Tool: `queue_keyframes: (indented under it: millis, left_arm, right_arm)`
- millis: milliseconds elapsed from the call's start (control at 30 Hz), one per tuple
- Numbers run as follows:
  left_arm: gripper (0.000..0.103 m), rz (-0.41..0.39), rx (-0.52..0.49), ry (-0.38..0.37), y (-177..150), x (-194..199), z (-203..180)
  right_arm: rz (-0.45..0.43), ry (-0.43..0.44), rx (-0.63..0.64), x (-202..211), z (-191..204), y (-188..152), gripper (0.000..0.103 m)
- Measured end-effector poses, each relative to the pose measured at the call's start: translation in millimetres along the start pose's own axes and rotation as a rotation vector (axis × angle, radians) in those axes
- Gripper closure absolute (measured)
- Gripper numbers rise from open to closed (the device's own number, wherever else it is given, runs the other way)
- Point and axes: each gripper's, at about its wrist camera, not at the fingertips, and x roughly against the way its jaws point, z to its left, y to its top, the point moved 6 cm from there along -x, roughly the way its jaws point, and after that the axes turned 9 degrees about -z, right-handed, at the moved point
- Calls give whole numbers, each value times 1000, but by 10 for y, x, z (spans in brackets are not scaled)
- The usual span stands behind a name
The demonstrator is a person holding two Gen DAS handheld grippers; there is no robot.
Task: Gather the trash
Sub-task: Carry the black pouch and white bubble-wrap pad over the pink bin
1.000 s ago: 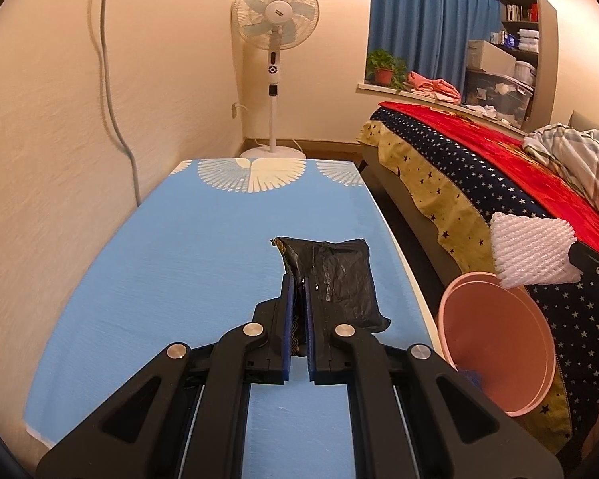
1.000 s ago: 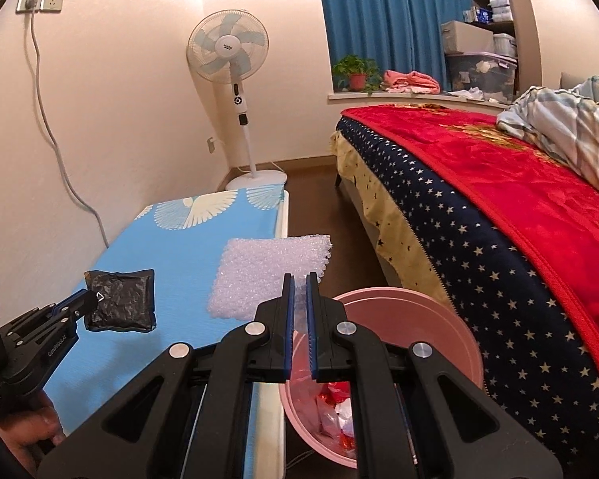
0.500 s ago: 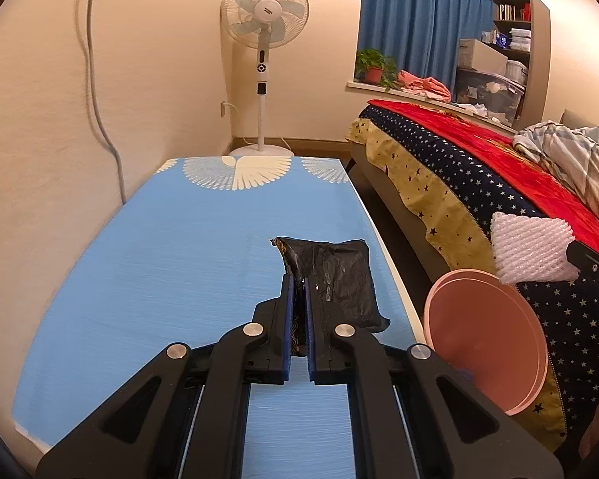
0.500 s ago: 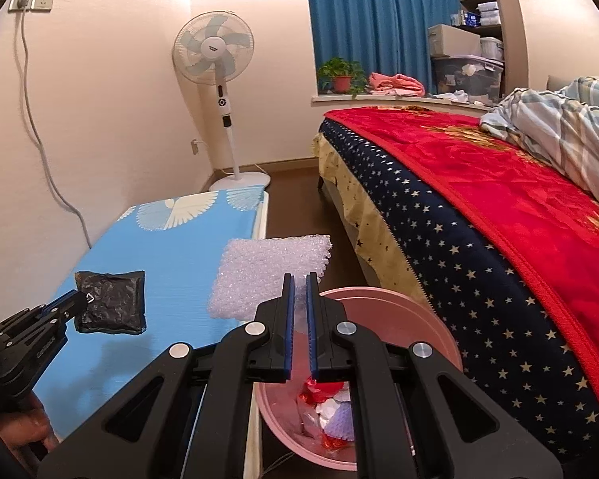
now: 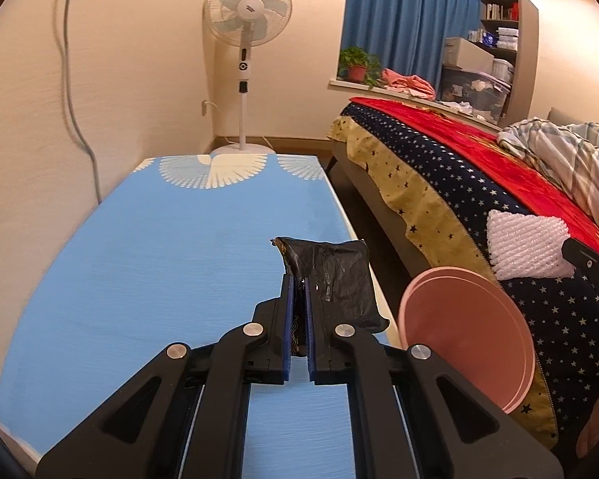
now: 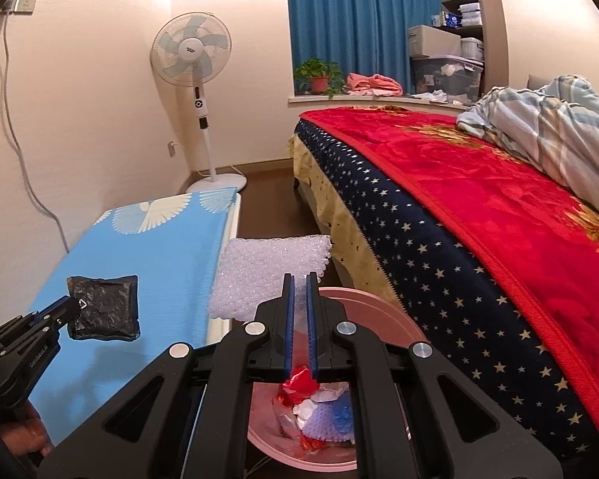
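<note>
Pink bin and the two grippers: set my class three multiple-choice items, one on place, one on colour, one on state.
1. Where is the pink bin?
A. on the bed
B. on the floor between blue table and bed
C. on the windowsill

2. What colour is the bag in the left gripper?
A. black
B. red
C. green

3. The white bubble wrap is:
A. lying in the bin
B. lying on the bed
C. held by the right gripper

Answers: 1 B, it sits in that gap; 2 A, dark crinkled plastic; 3 C, pinched above the bin.
</note>
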Motion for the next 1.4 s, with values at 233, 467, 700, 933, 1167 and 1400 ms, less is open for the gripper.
queue_keyframes:
  millis: [233,467,700,933,1167,1400]
  left_arm:
    - [98,10,-6,-34,-48,-80,-202]
    - [98,17,-16,-74,-81,-156,-432]
    - [98,23,-19,-112,-120,-217,-600]
    - [98,33,-26,-143,-157,-261,-746]
    - [98,43,-35,-163,-203,-306,-859]
    - [98,50,-44,-181,-220,-339,-976]
  right_arm:
    - [6,-61,-14,-4,-188,9,97]
    - [15,-112,-21,-20,-343,-14,97]
    - [22,-143,-26,-26,-453,-48,97]
    - [35,-169,-26,-42,-532,-91,97]
    - [48,-188,-27,-64,-592,-118,97]
    - [58,-199,-26,-74,-638,-136,97]
